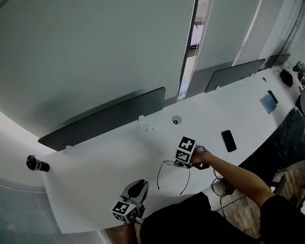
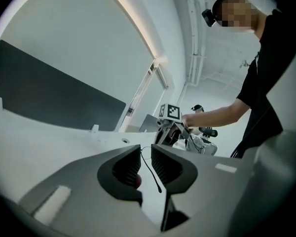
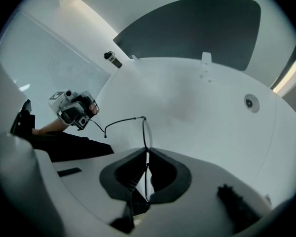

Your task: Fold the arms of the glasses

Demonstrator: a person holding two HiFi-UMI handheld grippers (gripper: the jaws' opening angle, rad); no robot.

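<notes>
White worktop (image 1: 101, 177), long and curved, is backed by dark grey divider panels (image 1: 107, 117) set along its far edge, with a round cable grommet (image 1: 176, 120) just before them. Thin wire-framed glasses (image 3: 147, 132) are seen near the worktop's front edge, between the two tools, with both arms standing out unfolded from the front. The front of the frame is clamped between the closed jaws of the right hand-held gripper (image 3: 148, 154), which is angled steeply downward. The left hand-held gripper (image 2: 145, 152) is held nearly level, just beside the glasses; its jaws are kept narrowly apart and nothing is gripped, one arm's tip being seen through the gap beyond them. A black smartphone (image 1: 229, 140) is laid flat further right, and a small black cylindrical object (image 1: 37, 163) is seen at the far left end
</notes>
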